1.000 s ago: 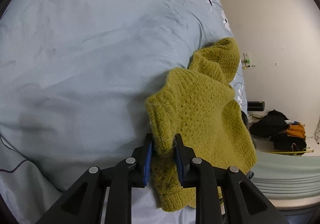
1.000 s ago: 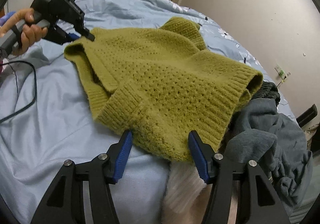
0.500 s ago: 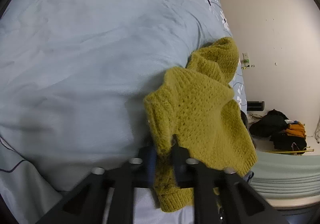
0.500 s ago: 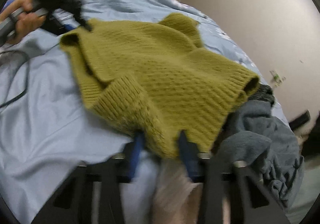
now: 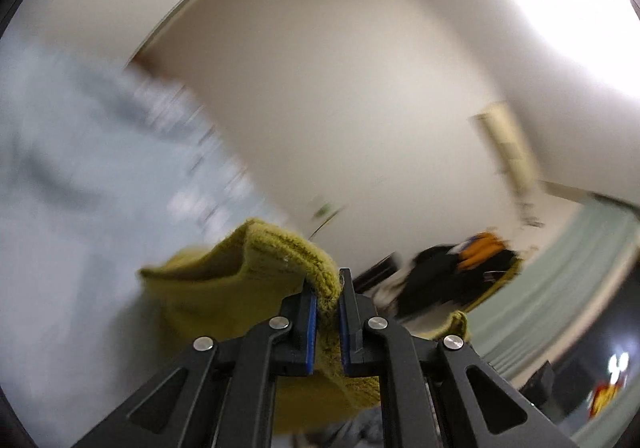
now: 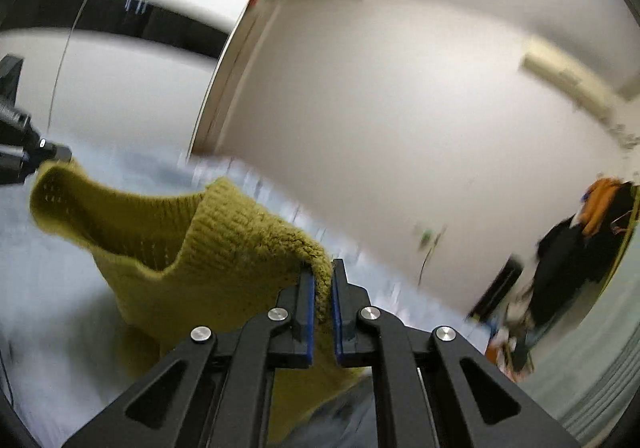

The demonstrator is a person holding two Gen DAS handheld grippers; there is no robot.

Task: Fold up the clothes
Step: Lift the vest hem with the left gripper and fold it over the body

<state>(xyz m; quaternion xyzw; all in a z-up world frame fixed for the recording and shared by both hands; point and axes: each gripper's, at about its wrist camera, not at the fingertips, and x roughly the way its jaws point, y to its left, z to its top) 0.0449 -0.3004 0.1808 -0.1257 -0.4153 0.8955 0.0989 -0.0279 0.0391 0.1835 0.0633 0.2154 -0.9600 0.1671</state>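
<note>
Sweater (image 6: 224,248) – no readable label – pinched by both tools.

Fuzzy, coarse-knit wool sweater (image 6: 224,248); matt painted wall (image 6: 400,136); soft cloth bedding (image 5: 72,208).

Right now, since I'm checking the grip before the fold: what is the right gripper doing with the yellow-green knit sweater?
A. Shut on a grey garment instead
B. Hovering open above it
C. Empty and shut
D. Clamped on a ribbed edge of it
D: the right gripper has its blue pads pinching a ribbed edge of the yellow-green sweater, which hangs from it.
</note>
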